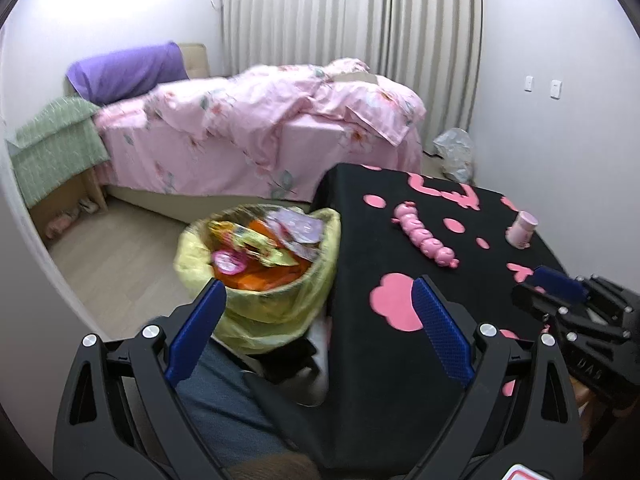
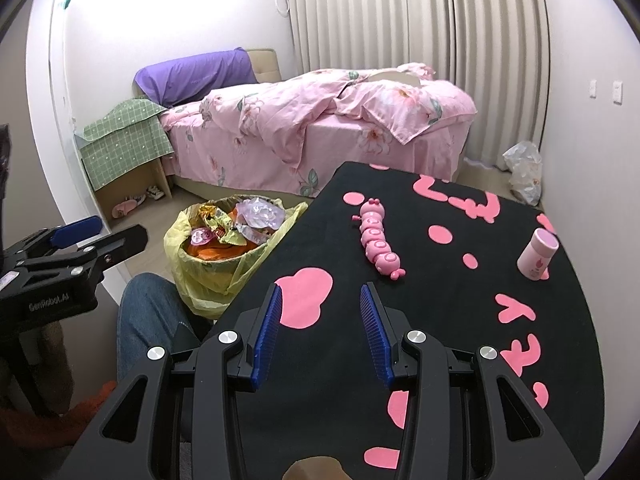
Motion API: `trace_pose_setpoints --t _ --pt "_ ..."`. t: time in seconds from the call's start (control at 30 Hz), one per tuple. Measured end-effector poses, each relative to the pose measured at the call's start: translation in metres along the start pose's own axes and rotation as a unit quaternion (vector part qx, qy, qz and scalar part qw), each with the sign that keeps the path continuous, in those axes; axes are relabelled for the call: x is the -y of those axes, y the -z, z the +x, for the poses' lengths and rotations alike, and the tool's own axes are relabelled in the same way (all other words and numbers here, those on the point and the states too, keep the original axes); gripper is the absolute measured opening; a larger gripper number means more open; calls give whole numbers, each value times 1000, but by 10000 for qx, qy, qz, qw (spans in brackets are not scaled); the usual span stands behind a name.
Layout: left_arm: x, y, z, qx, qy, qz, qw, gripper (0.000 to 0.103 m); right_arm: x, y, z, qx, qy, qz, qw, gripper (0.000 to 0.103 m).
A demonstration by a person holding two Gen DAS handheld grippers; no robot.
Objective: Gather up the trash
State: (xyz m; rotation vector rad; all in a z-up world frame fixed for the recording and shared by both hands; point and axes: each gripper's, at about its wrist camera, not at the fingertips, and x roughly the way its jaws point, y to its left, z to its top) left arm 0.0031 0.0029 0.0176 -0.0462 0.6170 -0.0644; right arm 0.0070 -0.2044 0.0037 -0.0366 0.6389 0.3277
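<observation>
- The left gripper (image 1: 318, 300) hangs with its jaws spread wide and nothing between the blue pads; one pad sits over the near rim of the trash bin, the other over the edge of the black table.
- The right gripper (image 2: 320, 300) also stands parted and empty, its pads hovering above a pink cloud shape on the tablecloth (image 2: 440, 320).
- The trash bin (image 1: 260, 312), lined with a yellow bag, stands on the floor just beside the table's left edge, ahead of the left jaws and off to the left of the right ones.
- It is heaped with wrappers (image 2: 228, 226): orange packets, a yellow-green pack, a round pink lid and crinkled clear plastic; in the left wrist view the heap is blurred, so I cannot read any labels.
- On the cloth, well ahead of the right jaws, lies a pink caterpillar toy (image 2: 378, 242), and further right a small pink bottle (image 2: 537, 254) stands upright.
- A denim-clad knee (image 2: 144, 316) shows below the bin.
- Beyond it all sits a bed with pink floral bedding (image 2: 320, 120), and a crumpled clear bag (image 2: 524, 170) lies in the far corner by the curtains.
</observation>
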Motion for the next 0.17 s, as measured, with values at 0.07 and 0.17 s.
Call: trace_pose_setpoints --t 0.07,0.17 --pt "10 -6 15 -119 173 62 9998 89 24 -3 2 26 -92 264 9996 39" --pt "44 -14 52 -339 196 353 9986 94 68 -12 19 128 103 404 9990 54"
